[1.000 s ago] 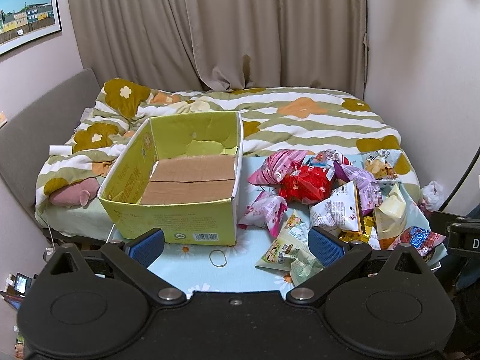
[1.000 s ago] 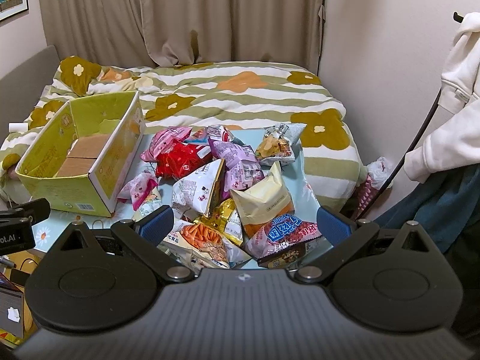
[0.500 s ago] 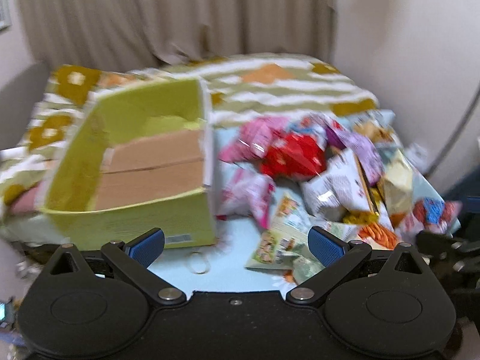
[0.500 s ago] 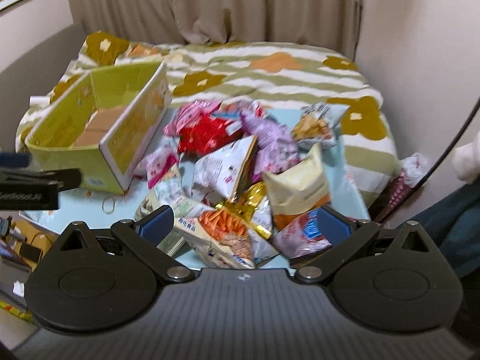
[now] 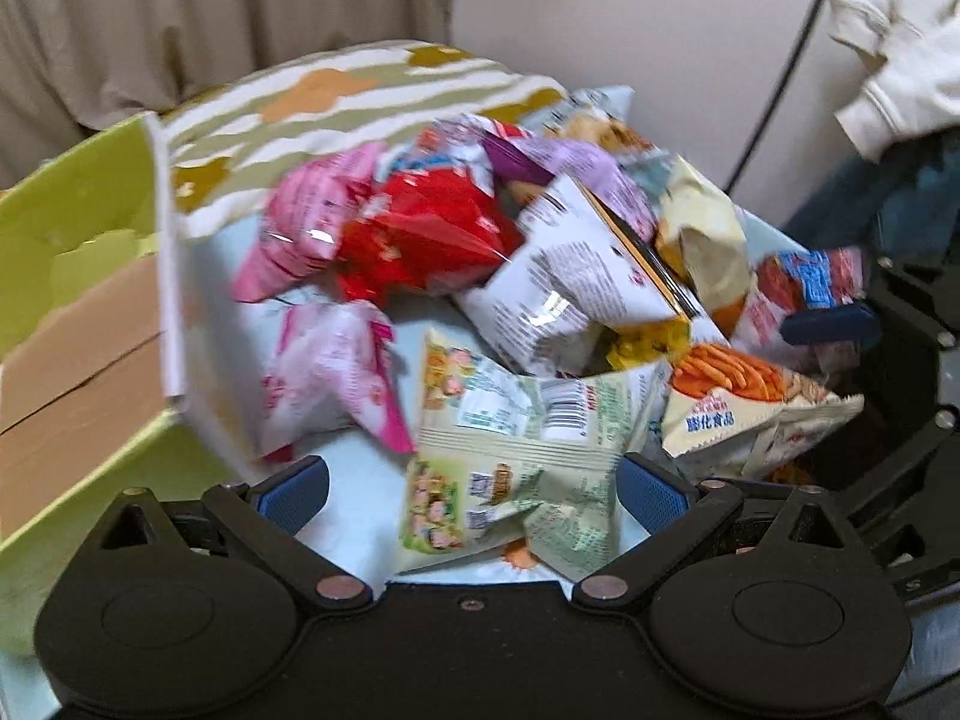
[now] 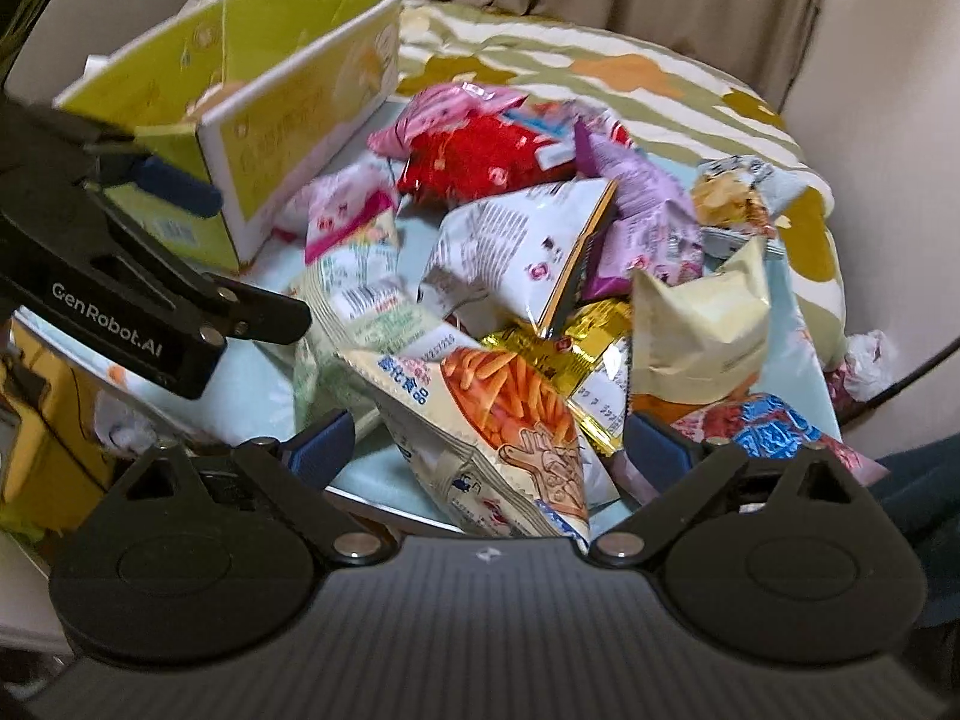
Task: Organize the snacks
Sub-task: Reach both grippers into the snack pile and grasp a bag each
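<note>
A heap of snack bags lies on a light blue table. My left gripper [image 5: 471, 495] is open, with a pale green snack bag [image 5: 510, 456] between its fingers, not clamped. My right gripper [image 6: 489, 447] is open around a cream bag with orange sticks [image 6: 498, 420]. That bag also shows in the left wrist view [image 5: 744, 402]. Behind lie a red bag [image 5: 420, 234], pink bags [image 5: 330, 384], a white bag [image 6: 516, 246], a purple bag [image 6: 642, 210] and a beige bag [image 6: 702, 312]. A green cardboard box [image 6: 288, 102] stands open at the left, also in the left wrist view [image 5: 66, 312].
A bed with a striped flower quilt [image 6: 600, 72] lies behind the table. Curtains [image 5: 180, 18] hang at the back. A white garment [image 5: 894, 30] hangs at the right wall. The left gripper's body [image 6: 120, 282] crosses the right wrist view at the left.
Both grippers have moved forward and down to the snack heap. The left one swung right, away from the box. Both stay open.
</note>
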